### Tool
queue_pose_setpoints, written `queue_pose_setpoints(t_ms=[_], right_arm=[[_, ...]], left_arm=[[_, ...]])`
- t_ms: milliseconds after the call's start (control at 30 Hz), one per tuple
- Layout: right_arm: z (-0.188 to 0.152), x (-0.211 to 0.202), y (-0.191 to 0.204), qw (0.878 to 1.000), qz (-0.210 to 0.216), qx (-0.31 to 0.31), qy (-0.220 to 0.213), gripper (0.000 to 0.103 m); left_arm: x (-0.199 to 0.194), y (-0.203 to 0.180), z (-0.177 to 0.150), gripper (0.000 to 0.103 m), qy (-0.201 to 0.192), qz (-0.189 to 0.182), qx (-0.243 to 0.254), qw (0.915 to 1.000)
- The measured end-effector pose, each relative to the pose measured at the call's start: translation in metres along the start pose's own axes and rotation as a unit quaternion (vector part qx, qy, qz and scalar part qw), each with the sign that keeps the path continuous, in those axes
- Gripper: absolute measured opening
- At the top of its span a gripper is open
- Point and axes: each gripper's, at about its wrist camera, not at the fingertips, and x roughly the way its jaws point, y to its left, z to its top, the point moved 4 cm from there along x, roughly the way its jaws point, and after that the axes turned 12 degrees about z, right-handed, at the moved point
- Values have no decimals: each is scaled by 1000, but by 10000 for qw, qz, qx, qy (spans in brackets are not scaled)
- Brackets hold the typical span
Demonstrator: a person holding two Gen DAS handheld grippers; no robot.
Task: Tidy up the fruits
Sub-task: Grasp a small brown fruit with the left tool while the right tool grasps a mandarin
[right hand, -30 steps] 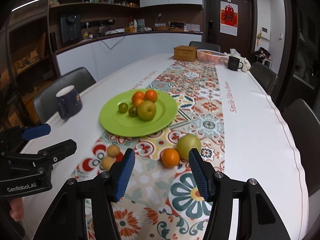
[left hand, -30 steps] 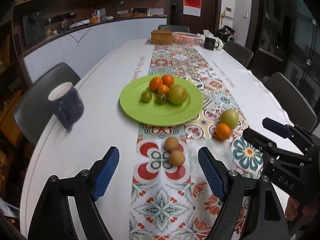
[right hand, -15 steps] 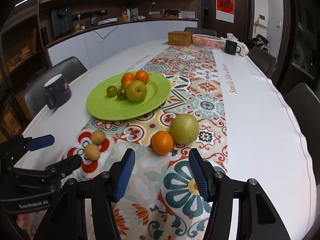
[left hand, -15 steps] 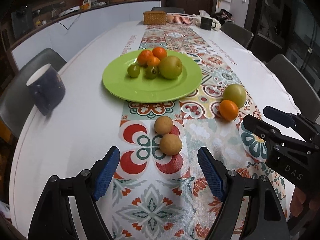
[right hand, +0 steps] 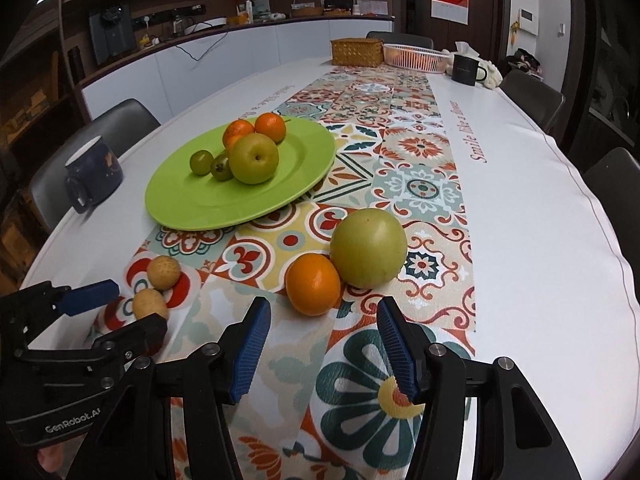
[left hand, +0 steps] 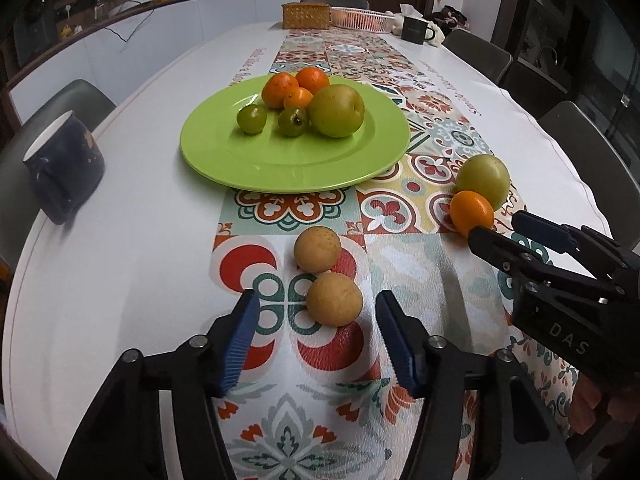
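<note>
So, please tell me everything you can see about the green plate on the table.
The green plate is round, shallow and glossy lime green, probably plastic or glazed. It lies flat, partly on the patterned table runner and partly on the white tablecloth. It holds three oranges, two small green fruits and one large green pear, clustered toward its far side. Neither tool touches it.

- Your plate looks like glossy, smooth green plastic.
- The runner you work over has a fine pebbled texture with a slight sheen.
- The brown fruits have matt, speckled skin; the orange looks dimpled.
- Your pads are ribbed blue, on matt black plastic with metal screws.
- The mug shines like glazed ceramic.
</note>
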Motion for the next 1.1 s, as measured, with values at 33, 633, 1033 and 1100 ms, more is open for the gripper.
queue_pose_setpoints(t_ms=[33,633,1033,1100], right_arm=[[1,2,-1,10000,-7,4,8,56],[5,26,2,9996,-31,-168,204,33],[3,0,16,9996,181,-202,-7,33],[4,-6,20,9995,211,-224,-56,33]], left_arm=[[1,-1,0,57,6,-8,6,10000],[7,-8,4,29,-19,-153,104,9998],[-16,-5,7,29,-298,-213,88,9993],[-22,-4,7,29,-345,-233,71,9991]])
